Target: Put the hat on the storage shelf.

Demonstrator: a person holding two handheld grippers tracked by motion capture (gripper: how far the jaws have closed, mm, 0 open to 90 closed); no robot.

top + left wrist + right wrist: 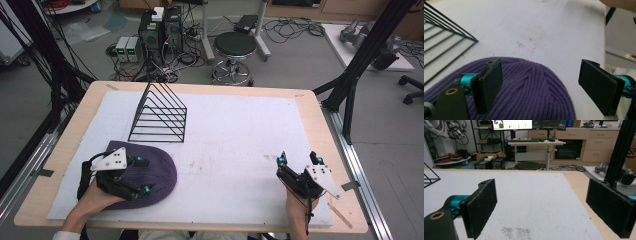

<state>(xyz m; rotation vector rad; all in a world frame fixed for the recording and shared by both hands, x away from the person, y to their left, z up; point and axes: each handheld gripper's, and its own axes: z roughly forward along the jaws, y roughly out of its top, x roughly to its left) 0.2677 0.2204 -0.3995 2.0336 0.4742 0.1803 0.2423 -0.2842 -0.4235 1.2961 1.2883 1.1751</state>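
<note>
Purple knit beanie (150,172): flat on the white mat (230,135), near-left part of the desk (320,117), crown toward the desk's middle. Ribbed knit plain in the left gripper view (524,92).

Left hand-held gripper (141,175): over the beanie's left half, held from the near edge by the left hand (95,197). Jaws spread wide, nothing between them; in the left gripper view (540,86) one jaw above the knit, the other out past the beanie's edge over bare mat (554,32). Contact with the fabric: cannot tell. Grey three-cornered plate on top, teal fittings at the jaw roots.

Right hand-held gripper (299,160): near-right part of the desk, well apart from the beanie, held by the right hand (297,210). Jaws wide apart and empty in the right gripper view (541,207), bare mat (536,195) below and ahead.

Black wire rack (160,112): triangular frame, upright on the mat, behind the beanie toward the far-left, apart from it. Corner visible in the left gripper view (446,32).

Mat surface: faint scuff marks near the middle.

Beyond the desk: black round stool (235,50), computer cases (160,30) with trailing cables on the floor.
</note>
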